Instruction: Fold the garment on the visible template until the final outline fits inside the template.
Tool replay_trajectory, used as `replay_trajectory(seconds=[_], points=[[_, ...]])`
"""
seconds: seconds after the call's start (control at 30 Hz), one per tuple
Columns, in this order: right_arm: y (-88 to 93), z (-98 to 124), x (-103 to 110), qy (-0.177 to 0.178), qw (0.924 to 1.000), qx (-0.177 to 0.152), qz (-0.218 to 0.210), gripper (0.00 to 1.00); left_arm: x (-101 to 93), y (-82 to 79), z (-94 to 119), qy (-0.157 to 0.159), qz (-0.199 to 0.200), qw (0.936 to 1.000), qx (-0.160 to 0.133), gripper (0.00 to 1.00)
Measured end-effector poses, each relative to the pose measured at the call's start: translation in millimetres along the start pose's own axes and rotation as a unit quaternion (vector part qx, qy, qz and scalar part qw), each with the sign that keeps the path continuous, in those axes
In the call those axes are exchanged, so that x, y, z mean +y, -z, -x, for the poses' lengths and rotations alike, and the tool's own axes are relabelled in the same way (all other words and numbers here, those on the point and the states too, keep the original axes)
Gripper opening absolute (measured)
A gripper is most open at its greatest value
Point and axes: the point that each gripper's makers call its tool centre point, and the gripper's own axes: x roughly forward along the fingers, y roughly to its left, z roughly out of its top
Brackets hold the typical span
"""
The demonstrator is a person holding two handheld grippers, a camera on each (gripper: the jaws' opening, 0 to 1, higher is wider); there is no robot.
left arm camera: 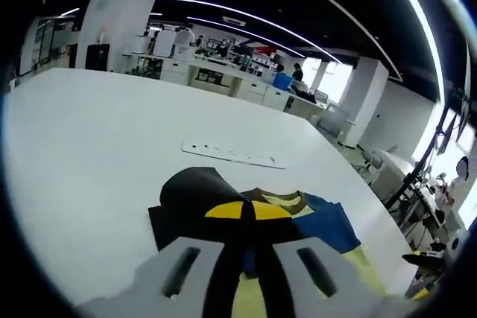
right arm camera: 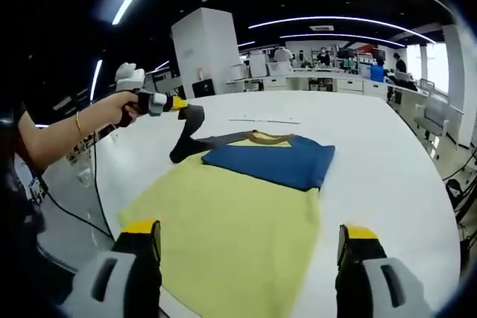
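A garment lies on the white table [right arm camera: 387, 161]. Its blue part [right arm camera: 272, 160] is folded flat over the far end of a wide yellow cloth area [right arm camera: 223, 236]; I cannot tell whether the yellow is garment or template. My left gripper [right arm camera: 181, 103], held in a hand, is shut on the black sleeve [right arm camera: 186, 135] and holds it up off the table at the garment's left. In the left gripper view, that gripper [left arm camera: 244, 211] pinches the bulging black sleeve [left arm camera: 194, 191], with the blue part [left arm camera: 328, 221] to the right. My right gripper [right arm camera: 250, 240] stands open and holds nothing, over the near yellow edge.
A white power strip [right arm camera: 264, 119] lies on the table beyond the garment, also seen as the power strip [left arm camera: 232, 156]. The person's forearm [right arm camera: 67, 128] reaches in from the left. Desks, chairs and people stand far behind. The table's near edge runs below my right jaws.
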Motion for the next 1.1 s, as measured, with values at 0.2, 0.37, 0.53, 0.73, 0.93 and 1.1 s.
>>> replay_trajectory(seconds=[0.2,0.37,0.53,0.73,0.93,1.1], points=[[1.1,0.7,-2.2,0.000,1.0000,0.002,-0.002,1.00,-22.9,4.6,-10.5,0.019,-0.003,0.9998,0.007,0.00],[3.4,-0.4,-2.9,0.000,1.0000,0.004,-0.006,1.00,-37.8,7.2,-17.8,0.035,-0.009,0.9993,0.010,0.00],[5.8,-1.8,-2.4,-0.001,0.9999,0.008,-0.008,1.00,-49.7,8.5,-23.6,0.047,-0.011,0.9987,0.013,0.00],[6.8,-3.2,-3.0,-0.002,0.9999,0.009,-0.010,1.00,-69.2,15.0,-30.8,0.068,-0.017,0.9973,0.019,0.00],[7.9,-3.6,-4.4,-0.002,0.9999,0.010,-0.012,1.00,-90.7,24.9,-37.6,0.093,-0.025,0.9951,0.024,0.00],[11.1,-3.5,-7.5,0.001,0.9998,0.012,-0.018,1.00,-108.9,33.6,-43.5,0.118,-0.015,0.9927,0.022,0.00]])
